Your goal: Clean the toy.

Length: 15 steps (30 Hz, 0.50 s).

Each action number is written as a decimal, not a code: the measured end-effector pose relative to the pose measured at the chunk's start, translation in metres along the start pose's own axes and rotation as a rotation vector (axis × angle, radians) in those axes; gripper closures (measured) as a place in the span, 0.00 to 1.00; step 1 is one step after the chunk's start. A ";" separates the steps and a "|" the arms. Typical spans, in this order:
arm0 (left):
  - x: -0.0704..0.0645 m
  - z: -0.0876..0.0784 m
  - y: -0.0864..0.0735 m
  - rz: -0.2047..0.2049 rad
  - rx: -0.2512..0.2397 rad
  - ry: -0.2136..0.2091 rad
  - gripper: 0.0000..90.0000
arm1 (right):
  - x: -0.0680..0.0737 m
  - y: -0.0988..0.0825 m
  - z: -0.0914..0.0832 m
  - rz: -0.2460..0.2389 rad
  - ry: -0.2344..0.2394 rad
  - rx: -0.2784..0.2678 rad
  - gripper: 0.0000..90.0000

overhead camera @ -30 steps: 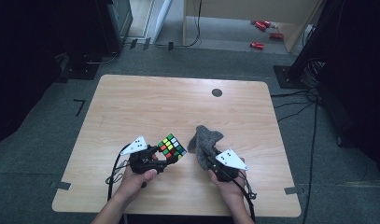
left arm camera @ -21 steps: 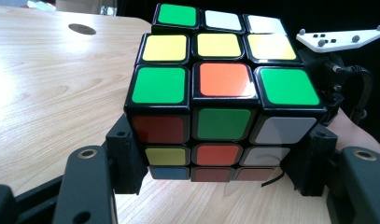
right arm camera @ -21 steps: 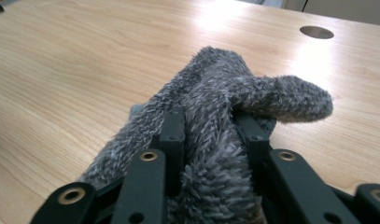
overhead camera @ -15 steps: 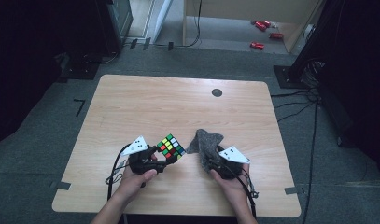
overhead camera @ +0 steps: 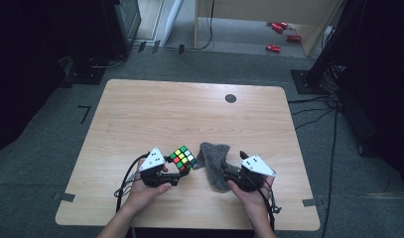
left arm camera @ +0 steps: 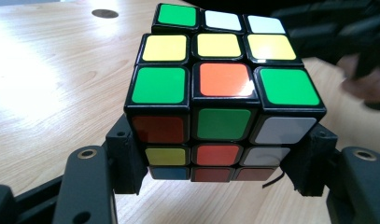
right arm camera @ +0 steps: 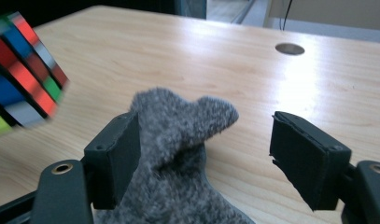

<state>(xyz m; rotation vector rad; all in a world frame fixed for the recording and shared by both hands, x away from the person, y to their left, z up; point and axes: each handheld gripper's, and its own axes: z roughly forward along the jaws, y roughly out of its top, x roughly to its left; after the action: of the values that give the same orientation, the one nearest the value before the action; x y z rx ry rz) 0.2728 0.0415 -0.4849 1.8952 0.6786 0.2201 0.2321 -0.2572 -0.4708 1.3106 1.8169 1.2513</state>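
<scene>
A scrambled Rubik's cube [overhead camera: 182, 158] hangs just above the wooden table [overhead camera: 189, 109] with my left gripper [overhead camera: 177, 172] shut on it. In the left gripper view both jaws press the cube's [left arm camera: 220, 93] lower sides. To its right a grey fuzzy cloth [overhead camera: 214, 163] lies crumpled on the table. My right gripper [overhead camera: 228, 174] stands at the cloth's right edge and its jaws have just been opening. In the right gripper view the cloth [right arm camera: 178, 135] leans against the left jaw, while the right jaw stands well apart from it.
A round dark hole [overhead camera: 231, 98] sits in the table's far right part. Red objects [overhead camera: 274, 48] lie on the floor beyond the table. Dark equipment stands at the left and right of the room. Cables trail from both grippers toward the front edge.
The right gripper's jaws have parted and let go of the cloth, which now rests on the table. The left gripper and the cube have stayed put.
</scene>
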 end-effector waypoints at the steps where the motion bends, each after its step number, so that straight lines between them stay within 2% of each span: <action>1: -0.002 0.002 0.000 0.014 0.011 0.008 0.39 | 0.001 0.001 -0.001 0.002 0.007 -0.008 0.28; 4: -0.007 0.006 -0.001 0.042 0.034 0.028 0.39 | 0.008 0.006 -0.004 0.007 0.040 -0.025 0.28; 6: -0.011 0.010 0.000 0.060 0.049 0.037 0.39 | 0.016 0.009 -0.005 0.017 0.085 -0.037 0.28; 7: -0.015 0.013 0.001 0.082 0.059 0.042 0.39 | 0.018 0.010 -0.005 0.019 0.092 -0.039 0.28; 8: -0.015 0.013 0.001 0.082 0.059 0.042 0.39 | 0.018 0.010 -0.005 0.019 0.092 -0.039 0.28; 12: -0.024 0.019 0.003 0.148 0.079 0.058 0.39 | 0.031 0.011 -0.003 0.038 0.155 -0.043 0.28; 15: -0.029 0.022 0.003 0.199 0.093 0.079 0.39 | 0.037 0.011 -0.003 0.050 0.182 -0.041 0.28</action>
<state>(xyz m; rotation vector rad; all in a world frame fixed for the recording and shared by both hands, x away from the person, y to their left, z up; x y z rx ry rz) 0.2595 0.0076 -0.4868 2.0537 0.5604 0.3977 0.2210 -0.2230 -0.4573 1.2623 1.8809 1.4683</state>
